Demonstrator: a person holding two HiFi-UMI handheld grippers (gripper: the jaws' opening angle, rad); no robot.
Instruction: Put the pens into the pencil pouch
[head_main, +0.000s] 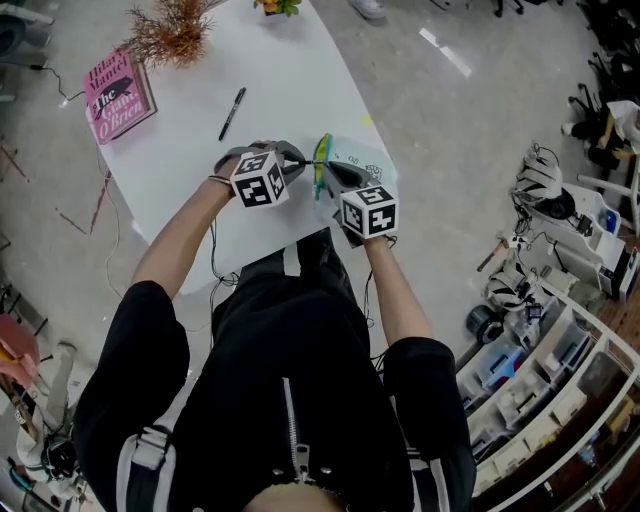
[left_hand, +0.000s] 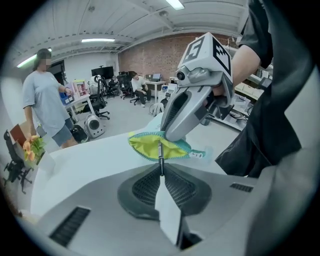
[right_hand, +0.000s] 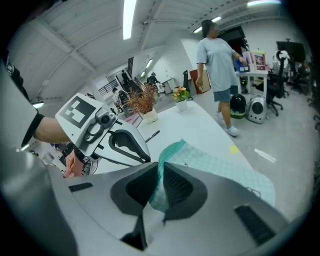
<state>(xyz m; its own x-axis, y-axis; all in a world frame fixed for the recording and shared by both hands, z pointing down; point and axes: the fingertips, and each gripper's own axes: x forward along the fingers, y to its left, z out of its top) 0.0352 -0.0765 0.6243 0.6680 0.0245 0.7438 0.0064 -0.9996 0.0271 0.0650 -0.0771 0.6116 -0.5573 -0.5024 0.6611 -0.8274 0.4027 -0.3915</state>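
The left gripper (head_main: 298, 163) has its jaws closed on a black pen (left_hand: 160, 152), whose far end points at the open, yellow-lined mouth of the pouch (head_main: 358, 160). The right gripper (head_main: 330, 180) is clamped on the pouch's teal zipper edge, near the right edge of the white table (head_main: 290, 90). A second pen (head_main: 232, 112) lies farther away to the left, well apart from a pink book (head_main: 120, 95).

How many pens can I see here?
2. A loose pen lies on the table, farther away than both grippers. The held pen is pinched in the left gripper, tip at the open pouch. More may hide inside the pouch.
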